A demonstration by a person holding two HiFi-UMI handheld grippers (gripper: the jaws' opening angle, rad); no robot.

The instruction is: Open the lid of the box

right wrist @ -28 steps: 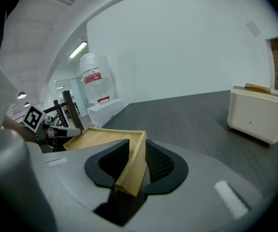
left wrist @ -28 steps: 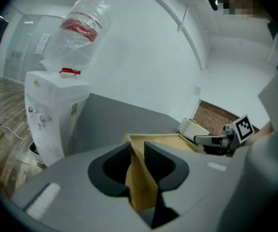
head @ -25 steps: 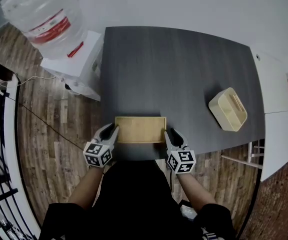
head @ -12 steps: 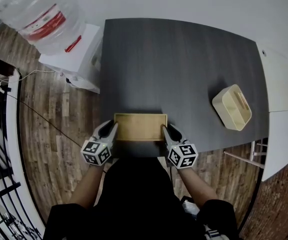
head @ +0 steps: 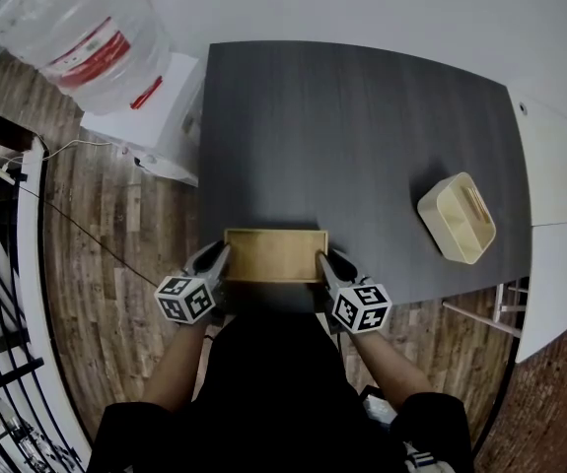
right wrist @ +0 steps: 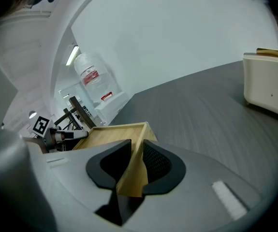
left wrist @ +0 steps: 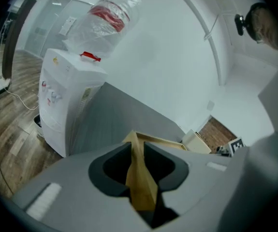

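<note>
You have the left hand-held gripper and the right hand-held gripper, just closed, each pinching an end wall of the box at the bench's near edge; next, raise the lid evenly.

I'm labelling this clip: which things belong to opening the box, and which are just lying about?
In the job: wooden box; left gripper clamped on it; right gripper, jaws just closing onto it.
Lying about: cream container; water dispenser.

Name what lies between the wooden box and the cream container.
Nothing; the head view shows only bare table between the wooden box and the cream container.
</note>
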